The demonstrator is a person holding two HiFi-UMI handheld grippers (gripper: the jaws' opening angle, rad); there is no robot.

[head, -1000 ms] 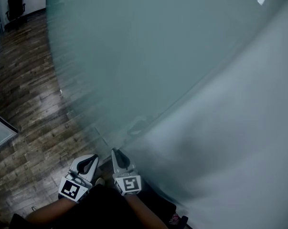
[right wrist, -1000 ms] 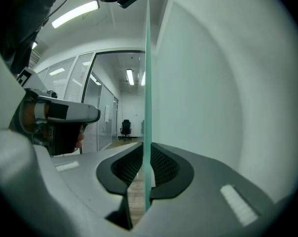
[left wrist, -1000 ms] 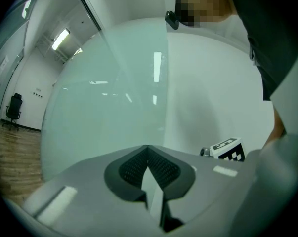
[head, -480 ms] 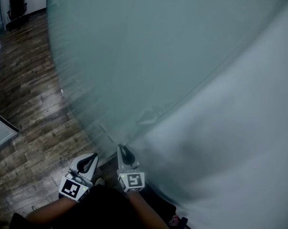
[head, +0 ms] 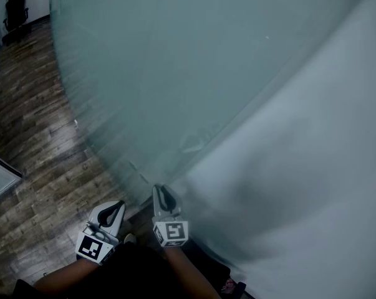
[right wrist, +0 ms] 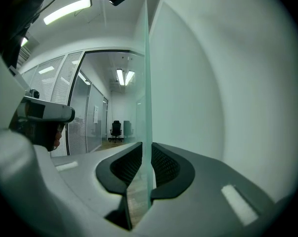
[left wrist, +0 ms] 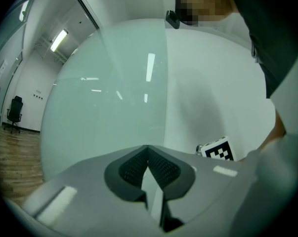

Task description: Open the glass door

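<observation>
Legible text, brands, nos.: none.
1. Left cube, on left gripper: blk/wht square marker pattern, no letters or digits.
2. Right cube, on right gripper: same type, diff. pattern; no letters.
3. White sheet on glass partition, bkgd of right gripper view: print too small to read.

Quick tally: one glass door, one white wall and one wood floor. Then one black office chair and two grippers, the left gripper and the right gripper.
</observation>
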